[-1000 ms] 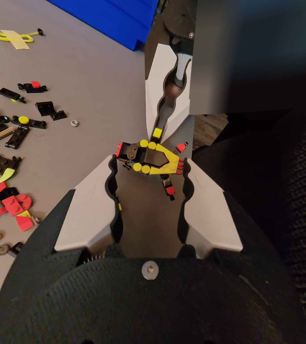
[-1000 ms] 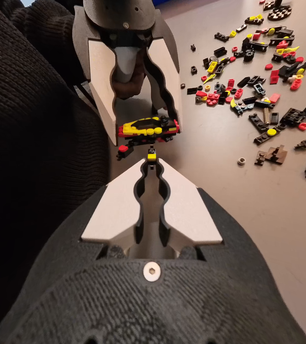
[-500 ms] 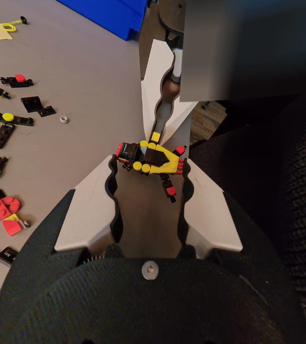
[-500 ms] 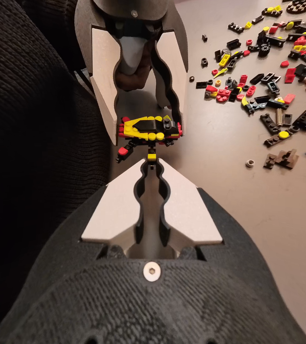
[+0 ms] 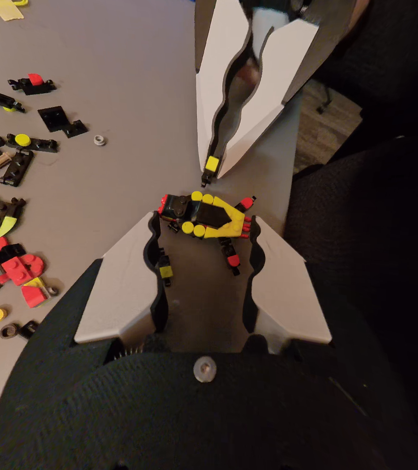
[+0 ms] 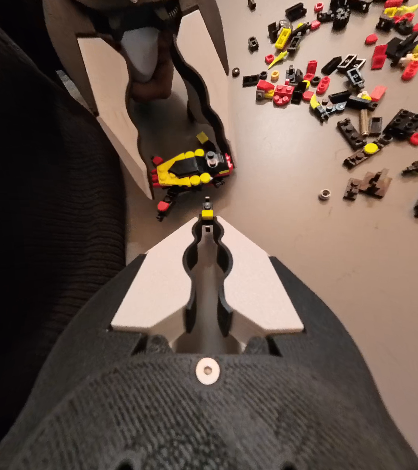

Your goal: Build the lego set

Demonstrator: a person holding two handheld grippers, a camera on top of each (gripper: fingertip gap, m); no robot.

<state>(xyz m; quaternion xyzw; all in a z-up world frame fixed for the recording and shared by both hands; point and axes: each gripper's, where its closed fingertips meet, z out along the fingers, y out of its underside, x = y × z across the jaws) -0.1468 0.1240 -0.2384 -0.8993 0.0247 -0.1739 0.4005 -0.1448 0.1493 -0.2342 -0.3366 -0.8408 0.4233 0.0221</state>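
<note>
My left gripper is shut on a small yellow, black and red lego model, held by its ends between the fingertips just above the grey table. The model has red-tipped black legs; a black and yellow leg shows under it by my left finger. My right gripper is shut on a small black piece with a yellow tile. Its tip points at the model's side, a small gap away. The right gripper also shows in the left wrist view, the left gripper in the right wrist view.
Many loose black, red and yellow pieces lie on the table to the left, also in the right wrist view. A small grey round stud lies alone. The table edge and a person's dark knitted sleeve are close by. The tips of both grippers are at nearly the same place. The small grey round stud is about 8 cm from both grippers' fingertips. It is also in sight in the right wrist view.
The right gripper's piece was against the model's side; now it has drawn back and a small gap shows. Both grippers have shifted and tilted over the table. The left grip is unchanged.
</note>
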